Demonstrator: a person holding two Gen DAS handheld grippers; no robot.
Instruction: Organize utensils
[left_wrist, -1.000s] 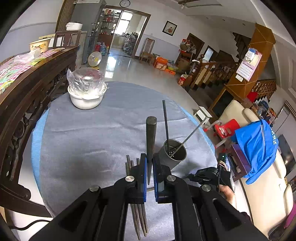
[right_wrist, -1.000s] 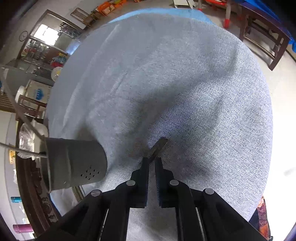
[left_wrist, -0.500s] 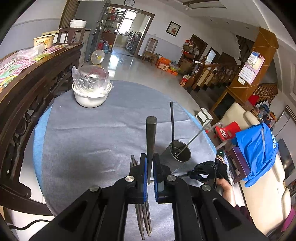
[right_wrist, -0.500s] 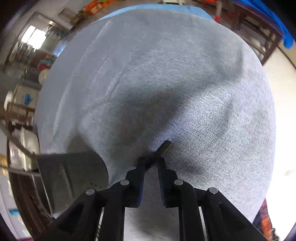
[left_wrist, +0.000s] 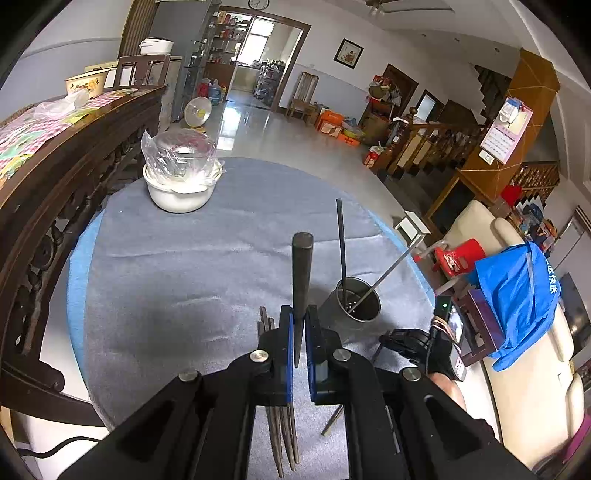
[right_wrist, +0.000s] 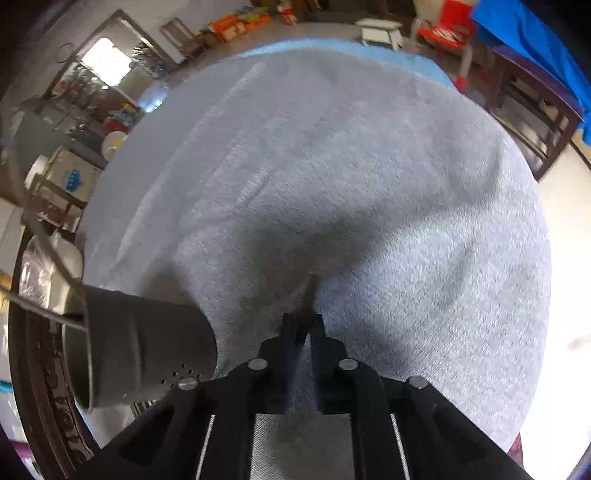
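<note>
Left gripper (left_wrist: 300, 325) clamped on dark utensil (left_wrist: 302, 273), long axis toward 12 o'clock. Holder cup (left_wrist: 357, 303) at 2 o'clock, near. Right gripper (right_wrist: 303, 326) nearly closed; contents blurred, cannot tell.

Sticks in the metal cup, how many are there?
2. A dark stick stands almost upright in the metal cup, and a thin silver one leans right. More may lie hidden inside.

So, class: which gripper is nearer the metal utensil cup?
Right. The right gripper works just beside the metal utensil cup; the left gripper, holding a dark utensil, hangs farther back.
</note>
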